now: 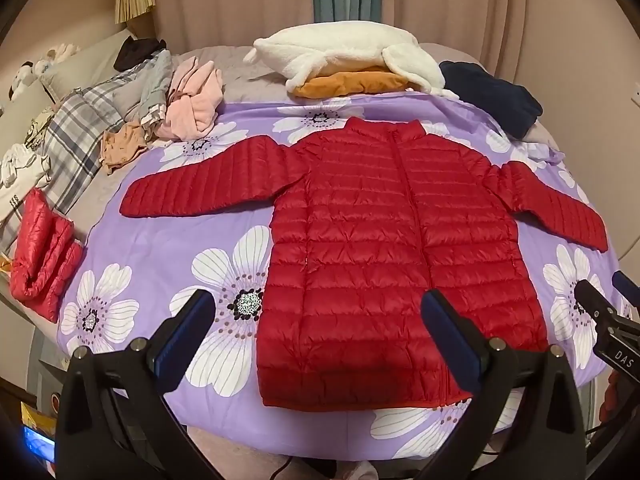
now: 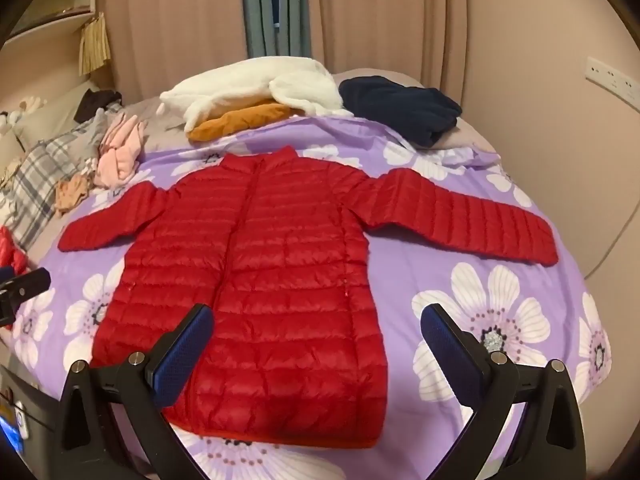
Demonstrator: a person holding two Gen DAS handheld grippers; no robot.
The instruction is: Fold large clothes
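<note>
Purple floral sheet [image 1: 160,248], beige curtains [image 2: 380,16], wall socket [image 2: 612,78]

The red quilted puffer jacket [image 1: 384,256] lies flat, front up and zipped, on the purple flowered bedspread [image 1: 160,240], filling the middle of the frame. Collar points to the top, hem to the bottom edge. Both sleeves spread wide, angling slightly downward, left and right.

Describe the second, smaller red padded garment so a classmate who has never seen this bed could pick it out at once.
Start at the purple floral sheet, where a big red puffer jacket lies spread flat. Look off the sheet's left edge, below the grey plaid cloth. There sits the folded red bundle: shinier and lighter red than the jacket, and bunched up, not spread out.
</note>
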